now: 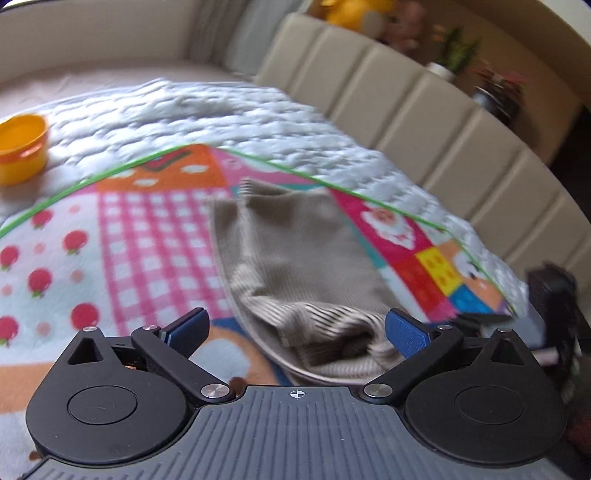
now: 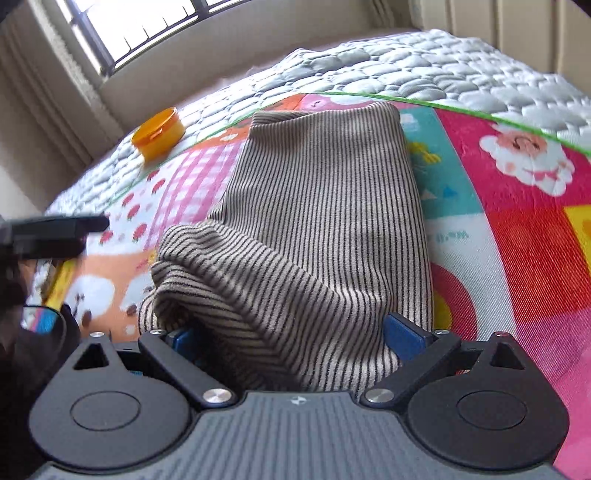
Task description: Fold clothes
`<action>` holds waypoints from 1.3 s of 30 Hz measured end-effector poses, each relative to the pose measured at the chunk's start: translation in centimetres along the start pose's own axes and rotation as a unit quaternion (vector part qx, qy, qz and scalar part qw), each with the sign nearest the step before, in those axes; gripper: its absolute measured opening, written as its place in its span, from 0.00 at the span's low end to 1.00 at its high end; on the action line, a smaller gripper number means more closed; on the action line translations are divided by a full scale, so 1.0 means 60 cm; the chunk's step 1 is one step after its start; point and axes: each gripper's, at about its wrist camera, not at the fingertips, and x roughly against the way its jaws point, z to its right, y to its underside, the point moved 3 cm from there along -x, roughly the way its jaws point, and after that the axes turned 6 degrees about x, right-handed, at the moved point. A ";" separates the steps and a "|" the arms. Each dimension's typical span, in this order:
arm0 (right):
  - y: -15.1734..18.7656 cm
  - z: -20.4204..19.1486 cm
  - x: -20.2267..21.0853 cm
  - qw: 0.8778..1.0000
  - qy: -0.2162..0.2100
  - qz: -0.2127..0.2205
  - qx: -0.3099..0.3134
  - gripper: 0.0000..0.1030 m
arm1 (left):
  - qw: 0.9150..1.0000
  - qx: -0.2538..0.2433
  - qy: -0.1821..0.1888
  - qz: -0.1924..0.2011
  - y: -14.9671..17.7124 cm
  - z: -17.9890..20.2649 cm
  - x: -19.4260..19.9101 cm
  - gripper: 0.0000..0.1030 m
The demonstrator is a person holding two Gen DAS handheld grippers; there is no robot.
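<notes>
Both grippers reach low over the colourful mat (image 2: pixel 517 236), the left gripper (image 1: pixel 295 332) spread wide and the right gripper (image 2: pixel 295 332) likewise, bunched striped garment (image 2: pixel 325 206) lying between them on the mat, the orange tub (image 2: pixel 159 133) beyond its edge, contents hidden.

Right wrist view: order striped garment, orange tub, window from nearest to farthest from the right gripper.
1. striped garment, bunched between the right gripper fingers, centre.
2. orange tub, upper left on the quilt.
3. window, top left, beyond the bed.
</notes>
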 end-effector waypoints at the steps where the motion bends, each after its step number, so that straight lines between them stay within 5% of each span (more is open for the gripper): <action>1: 0.000 0.002 0.000 1.000 -0.001 0.003 -0.007 0.96 | 1.000 -0.023 0.009 -0.004 0.005 0.014 -0.001 1.00; 3: 0.001 0.000 0.004 1.000 -0.001 0.008 -0.006 0.96 | 0.995 -0.098 -0.001 -0.023 0.025 0.053 -0.016 1.00; 6: 0.003 -0.012 0.004 1.000 0.003 0.006 0.017 0.96 | 0.975 -0.210 -0.051 -0.050 0.067 0.093 -0.052 1.00; 10: 0.003 -0.035 0.003 0.997 0.024 0.007 0.076 0.96 | 0.957 -0.259 -0.106 -0.073 0.092 0.093 -0.094 1.00; 14: 0.015 -0.092 0.021 0.973 0.064 0.044 0.218 0.97 | 0.964 -0.211 -0.157 -0.044 0.066 0.060 -0.100 1.00; 19: 0.051 -0.154 0.005 0.930 0.104 0.047 0.350 0.97 | 0.983 -0.099 -0.150 -0.021 0.031 0.018 -0.077 1.00; 28: 0.107 -0.198 -0.052 0.848 0.173 0.039 0.499 0.94 | 0.988 -0.041 -0.147 -0.020 0.015 -0.008 -0.072 1.00; 30: 0.093 -0.190 -0.043 0.865 0.166 0.045 0.472 0.90 | 0.988 -0.040 -0.150 -0.020 0.014 -0.010 -0.071 1.00; 34: 0.014 -0.109 -0.006 0.964 0.110 0.054 0.237 0.89 | 0.995 -0.004 -0.095 -0.025 0.008 -0.018 -0.056 1.00; 35: 0.001 -0.084 0.000 0.980 0.090 0.053 0.171 0.89 | 0.997 0.009 -0.070 -0.025 0.006 -0.018 -0.051 1.00; 37: -0.009 -0.038 0.006 0.996 0.055 0.047 0.057 0.88 | 0.999 0.018 -0.022 -0.026 0.004 -0.012 -0.043 1.00; 39: -0.008 -0.010 0.005 0.998 0.039 0.038 -0.003 0.88 | 0.999 0.012 0.020 -0.029 0.005 0.000 -0.037 1.00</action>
